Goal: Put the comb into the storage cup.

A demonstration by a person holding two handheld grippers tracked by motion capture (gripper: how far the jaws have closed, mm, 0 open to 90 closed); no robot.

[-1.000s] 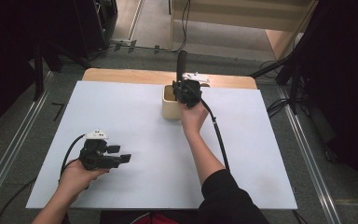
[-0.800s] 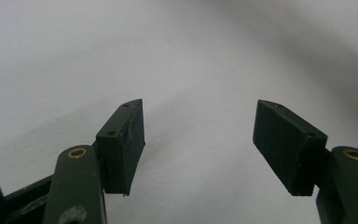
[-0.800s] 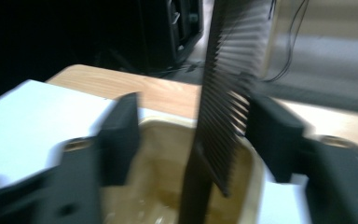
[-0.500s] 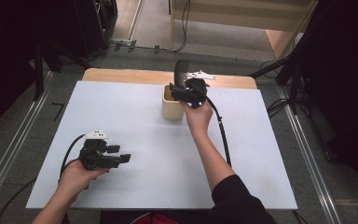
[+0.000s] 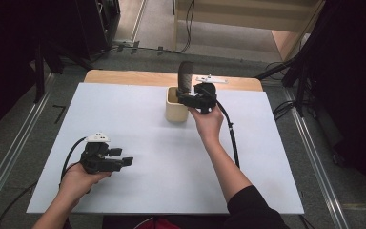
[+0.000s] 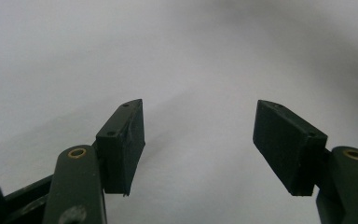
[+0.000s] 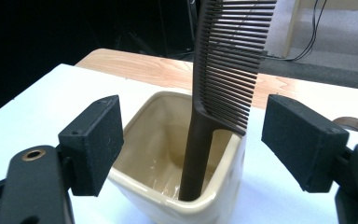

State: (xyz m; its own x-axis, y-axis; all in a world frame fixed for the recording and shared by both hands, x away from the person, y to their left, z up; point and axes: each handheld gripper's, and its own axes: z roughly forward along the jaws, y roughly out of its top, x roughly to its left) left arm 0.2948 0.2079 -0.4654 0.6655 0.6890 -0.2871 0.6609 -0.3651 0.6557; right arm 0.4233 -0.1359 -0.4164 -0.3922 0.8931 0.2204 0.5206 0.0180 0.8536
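I am holding a claw in each hand over a white surface. A second ago my right claw was clamped on a dark brown comb, lowering it handle-first into a cream cup. Its jaws have just been opening, and they are now standing wide to either side of the comb, touching nothing. The comb is now standing on its own inside the cup, handle down against the near wall, teeth rising above the rim and leaning slightly. In the high view my right hand is easing back a little from the cup compared with the earlier pictures, while the comb is staying put. I judge that the placing is done and what remains is only drawing the claw clear without knocking the comb.

My left claw is resting low near the front left of the surface, well apart from the cup. Its jaws are spread open with only bare white between them, and it is sitting where it was a second ago.

The white surface is lying on a wooden tabletop, whose far edge is showing beyond it. Around it the room is dim, with grey floor, metal rails at both sides and loose cables.
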